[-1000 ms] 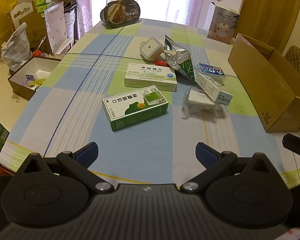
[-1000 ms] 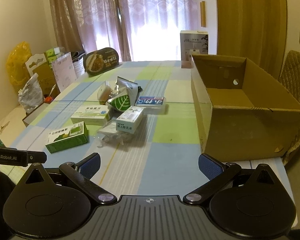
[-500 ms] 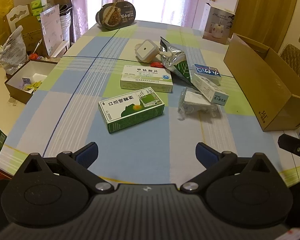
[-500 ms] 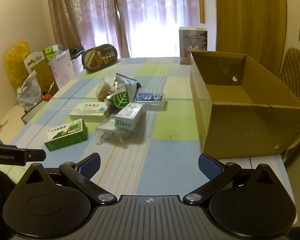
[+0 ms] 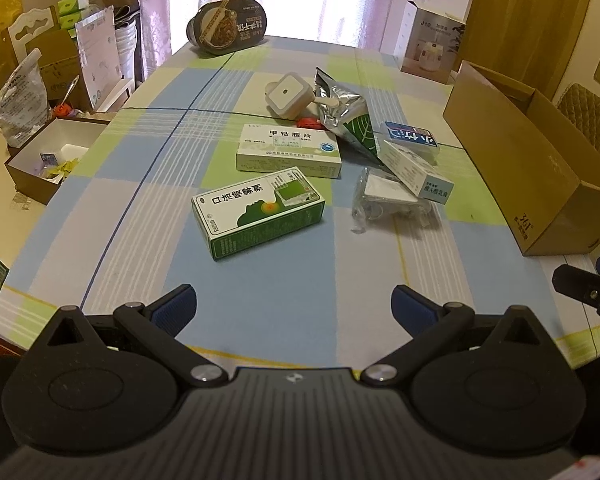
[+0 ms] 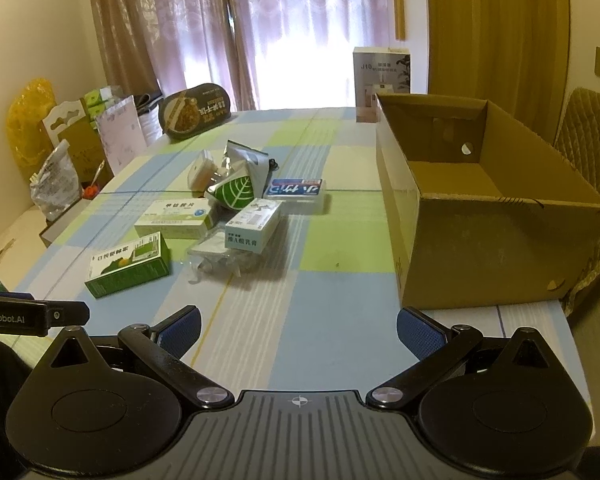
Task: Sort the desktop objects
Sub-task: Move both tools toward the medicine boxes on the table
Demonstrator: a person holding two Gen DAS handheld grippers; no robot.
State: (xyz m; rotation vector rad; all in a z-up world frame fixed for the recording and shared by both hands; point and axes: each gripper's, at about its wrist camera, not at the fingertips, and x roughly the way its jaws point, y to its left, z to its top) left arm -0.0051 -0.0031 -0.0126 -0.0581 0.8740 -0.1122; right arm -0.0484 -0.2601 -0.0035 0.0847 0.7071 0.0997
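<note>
I have my left gripper (image 5: 294, 304) spread wide and empty above the near table edge, the green medicine box (image 5: 258, 211) lying well ahead. My right gripper (image 6: 299, 328) is equally wide, empty; the open cardboard box (image 6: 476, 240) sits ahead to its right.

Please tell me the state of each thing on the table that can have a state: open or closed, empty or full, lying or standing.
Cardboard box: open, empty inside.
Green box: closed, lying flat.
White box: closed, lying flat.
Foil pouch: top torn open, lying.
Plastic bag: crumpled, under a small box.
Left gripper: open, holds nothing.
Right gripper: open, holds nothing.
</note>
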